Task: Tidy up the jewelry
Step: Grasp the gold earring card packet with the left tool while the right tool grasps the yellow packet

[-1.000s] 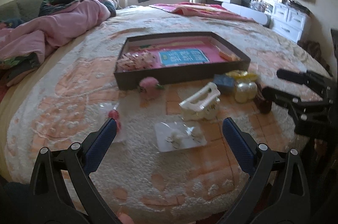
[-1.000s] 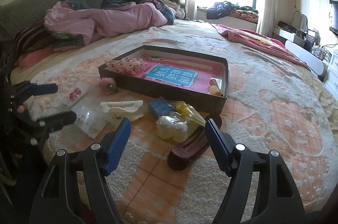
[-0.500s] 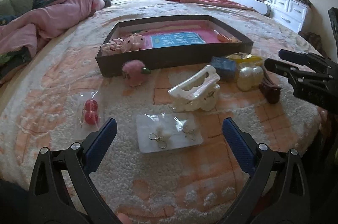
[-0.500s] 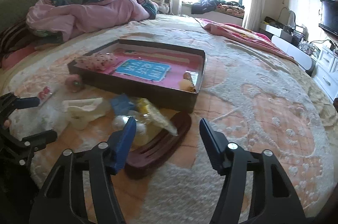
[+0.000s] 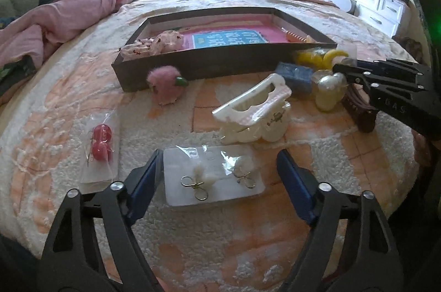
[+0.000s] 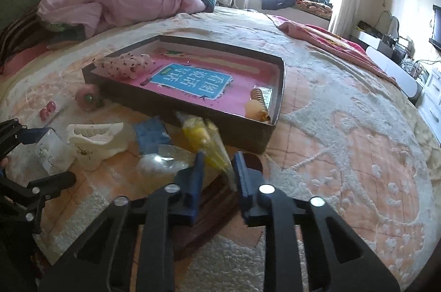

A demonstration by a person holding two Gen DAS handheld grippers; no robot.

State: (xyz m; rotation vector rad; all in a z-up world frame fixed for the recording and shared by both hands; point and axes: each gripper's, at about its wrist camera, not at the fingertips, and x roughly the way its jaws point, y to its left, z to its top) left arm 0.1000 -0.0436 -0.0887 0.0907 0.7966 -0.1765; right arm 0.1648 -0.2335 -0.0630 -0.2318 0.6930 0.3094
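The left gripper [image 5: 217, 176] was held low over the bedspread [image 5: 248, 250], its blue pads set fairly wide and closing on either side of a clear packet of bow-shaped earrings [image 5: 212, 176]. The packet lay flat between the pads, and no pad was seen pressing on it. At ten o'clock from that packet a second packet with red bead earrings [image 5: 100, 144] lay on the spread. At one o'clock a white hair claw [image 5: 253, 107] was seen, tilted, and beyond it at eleven o'clock a pink fluffy ornament [image 5: 165, 85] lay against the front wall of the dark tray [image 5: 220, 63].

The right gripper [image 6: 219, 170] was seen with its pads drawn narrow and closing around the tip of a clear bag holding yellow pieces [image 6: 205, 139]. Whether the pads already pinched the plastic could not be told. A dark brown hair clip [image 6: 209, 212] lay beneath the fingers. At ten o'clock from the pads a pearly white item [image 6: 154, 163] in clear wrap and a blue item [image 6: 151, 133] were seen just beside the tray's near wall.

Inside the tray a pink book with a blue label [image 6: 190, 82] lay flat, a spotted pink scrunchie [image 6: 124, 67] at its far left corner and a coiled orange piece [image 6: 259, 99] at its near right corner.
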